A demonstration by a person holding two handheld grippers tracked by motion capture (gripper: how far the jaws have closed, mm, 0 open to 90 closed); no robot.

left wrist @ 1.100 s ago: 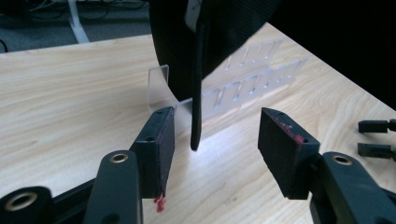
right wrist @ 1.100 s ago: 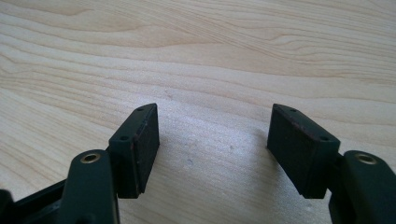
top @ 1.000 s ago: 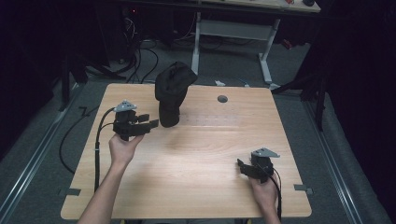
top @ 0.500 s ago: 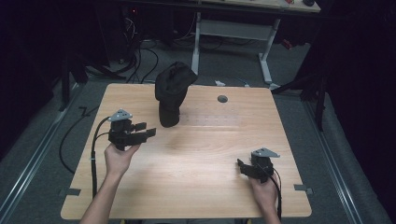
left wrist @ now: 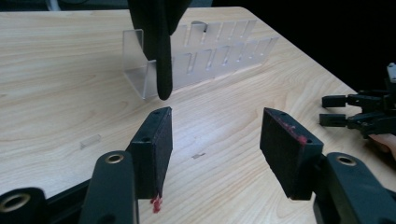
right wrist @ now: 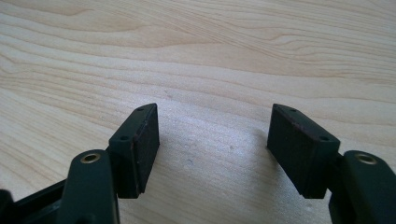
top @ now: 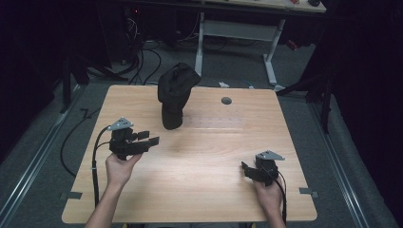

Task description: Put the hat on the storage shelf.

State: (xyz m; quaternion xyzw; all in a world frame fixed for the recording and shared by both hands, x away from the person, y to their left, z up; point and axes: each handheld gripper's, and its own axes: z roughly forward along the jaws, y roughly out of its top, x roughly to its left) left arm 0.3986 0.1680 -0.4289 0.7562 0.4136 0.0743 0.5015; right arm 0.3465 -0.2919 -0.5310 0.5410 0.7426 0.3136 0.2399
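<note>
- The wooden worktop (top: 199, 161) is wide and light brown, with a dark floor all around it.
- A black cap (top: 175, 90) sits on a clear plastic rack (left wrist: 205, 56) near the far middle of the worktop. In the left gripper view the cap (left wrist: 161, 42) hangs down over the left end of the rack.
- The left tongs (top: 151, 141) are held in the left hand (top: 119, 168) above the left side of the worktop. They point toward the right, and the cap is near them but not touching.
- In the left gripper view the left tongs (left wrist: 215, 140) are wide open and hold nothing. There are bits of red on the black pads (left wrist: 289, 154).
- The right tongs (top: 245, 167) are held in the right hand (top: 268, 197) near the front right corner of the worktop, well apart from the cap.
- In the right gripper view the right tongs (right wrist: 212, 140) are also wide open with nothing between them, just bare wood below.
- A small round grey hole (top: 226, 100) is in the worktop near the far edge, to the right of the cap.
- A black cable (top: 95, 161) runs down from the left tongs beside the arm.
</note>
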